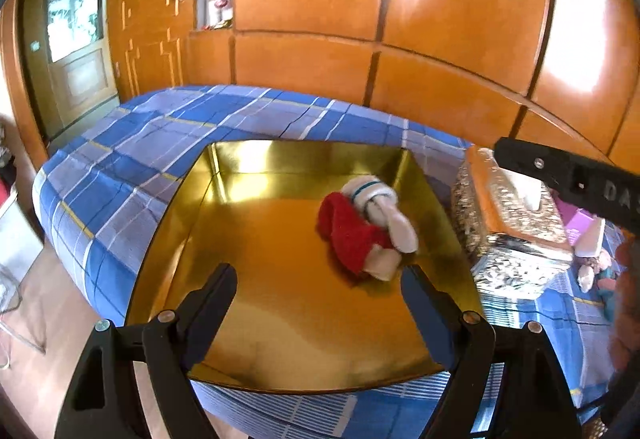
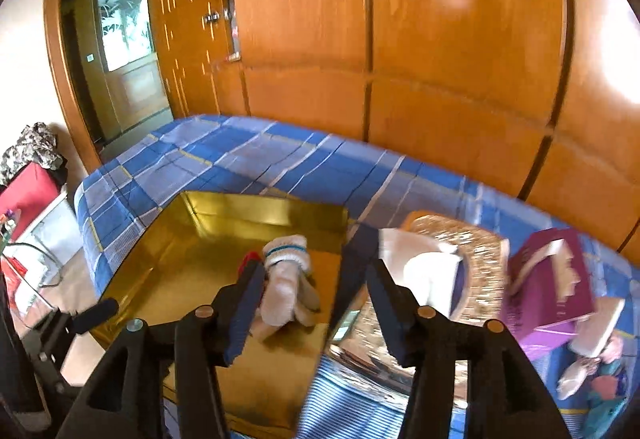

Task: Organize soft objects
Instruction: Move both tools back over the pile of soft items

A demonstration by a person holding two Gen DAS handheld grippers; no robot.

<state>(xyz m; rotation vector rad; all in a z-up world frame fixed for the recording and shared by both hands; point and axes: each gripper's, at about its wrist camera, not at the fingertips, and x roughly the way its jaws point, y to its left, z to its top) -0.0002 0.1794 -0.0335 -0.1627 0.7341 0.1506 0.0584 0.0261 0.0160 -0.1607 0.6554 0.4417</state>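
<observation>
Two rolled socks [image 1: 366, 225] (one red, one white) lie touching in the gold tray [image 1: 256, 179], beyond the left gripper [image 1: 318, 289], its jaws apart and empty. Seen from the right wrist, the right gripper [image 2: 310, 303] gapes empty above the tray's edge; swinging toward the tissue box [image 2: 464, 251], it might clip that.
</observation>
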